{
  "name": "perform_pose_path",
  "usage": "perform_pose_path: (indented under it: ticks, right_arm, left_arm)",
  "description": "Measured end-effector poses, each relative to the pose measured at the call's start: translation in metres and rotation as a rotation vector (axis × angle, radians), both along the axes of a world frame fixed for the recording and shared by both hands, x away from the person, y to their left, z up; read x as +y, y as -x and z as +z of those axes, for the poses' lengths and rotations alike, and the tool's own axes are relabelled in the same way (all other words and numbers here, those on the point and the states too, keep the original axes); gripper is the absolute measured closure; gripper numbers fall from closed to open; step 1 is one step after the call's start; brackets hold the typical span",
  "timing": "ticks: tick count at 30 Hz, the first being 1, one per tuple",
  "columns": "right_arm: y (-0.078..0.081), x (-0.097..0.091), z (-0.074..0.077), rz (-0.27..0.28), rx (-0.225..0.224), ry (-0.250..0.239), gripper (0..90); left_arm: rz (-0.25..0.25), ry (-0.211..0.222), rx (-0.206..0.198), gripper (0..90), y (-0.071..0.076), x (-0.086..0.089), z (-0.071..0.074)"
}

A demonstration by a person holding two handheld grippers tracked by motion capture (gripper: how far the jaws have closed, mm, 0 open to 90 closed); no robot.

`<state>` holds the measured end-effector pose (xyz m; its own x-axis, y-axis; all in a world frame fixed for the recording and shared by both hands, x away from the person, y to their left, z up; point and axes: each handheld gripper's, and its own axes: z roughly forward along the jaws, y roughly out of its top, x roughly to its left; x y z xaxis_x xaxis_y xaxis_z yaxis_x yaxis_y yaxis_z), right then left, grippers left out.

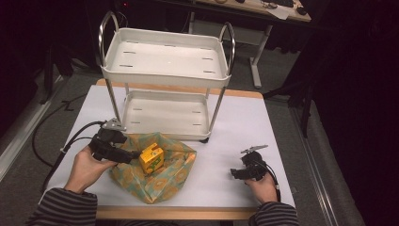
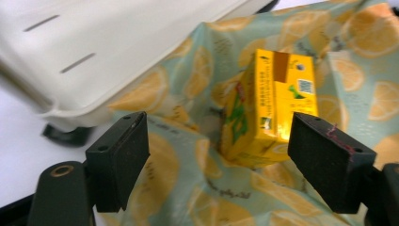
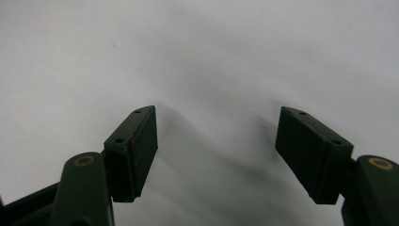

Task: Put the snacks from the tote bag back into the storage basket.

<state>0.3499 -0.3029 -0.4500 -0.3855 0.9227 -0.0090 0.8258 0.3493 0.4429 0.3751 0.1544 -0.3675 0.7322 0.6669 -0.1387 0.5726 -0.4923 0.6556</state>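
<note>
Your left gripper (image 2: 219,165) sits wide open just short of the juice box (image 2: 270,110); it's light, stiff-ish cardboard, so pinch its flat sides gently.

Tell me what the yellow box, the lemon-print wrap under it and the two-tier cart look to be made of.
Yellow box: printed carton, likely coated paperboard, with sharp folded edges.
Lemon-print wrap: soft matte cloth or waxed fabric; it creases.
Cart: white, apparently plastic trays on shiny metal tubes.

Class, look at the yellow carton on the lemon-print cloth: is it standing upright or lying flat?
Upright. The yellow carton stands on end on the lemon-print cloth, its top face uppermost in the high view.
</note>
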Motion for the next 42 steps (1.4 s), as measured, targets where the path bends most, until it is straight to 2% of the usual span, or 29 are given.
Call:
perform_pose_path:
  ticks: [2,10,16,23,27,33,35,37,42]
  right_arm:
    - [0.000,-0.001,0.000,-0.002,0.002,-0.005,30.4]
    - [0.000,0.001,-0.002,0.005,0.022,-0.004,30.1]
    - [0.001,0.001,-0.002,0.014,0.024,0.003,30.0]
    - [0.001,0.001,-0.002,0.013,0.023,-0.001,30.2]
    - [0.002,0.001,-0.002,0.011,0.021,-0.003,30.2]
    - [0.003,0.001,-0.001,0.005,0.014,0.001,30.2]
    - [0.003,0.000,0.000,0.000,-0.006,-0.001,30.5]
    - [0.003,-0.001,0.001,0.002,-0.011,0.001,30.6]
    - [0.004,0.001,0.001,0.001,-0.007,0.002,30.5]
  left_arm:
    - [-0.013,-0.010,0.002,21.6,0.001,-0.002,-0.002]
    - [-0.036,-0.008,0.001,21.7,0.004,-0.009,-0.001]
    - [-0.063,-0.045,0.010,21.8,0.005,-0.017,-0.007]
    - [-0.086,-0.029,0.016,21.9,0.007,-0.021,-0.008]
    - [-0.102,-0.040,0.014,22.3,0.009,-0.026,-0.010]
    - [-0.122,-0.082,0.009,24.1,0.011,-0.034,-0.016]
    - [-0.124,-0.095,0.013,24.4,0.010,-0.039,-0.021]
    - [-0.126,-0.126,0.013,24.5,0.009,-0.043,-0.026]
    - [-0.118,-0.134,0.011,23.7,0.008,-0.046,-0.029]
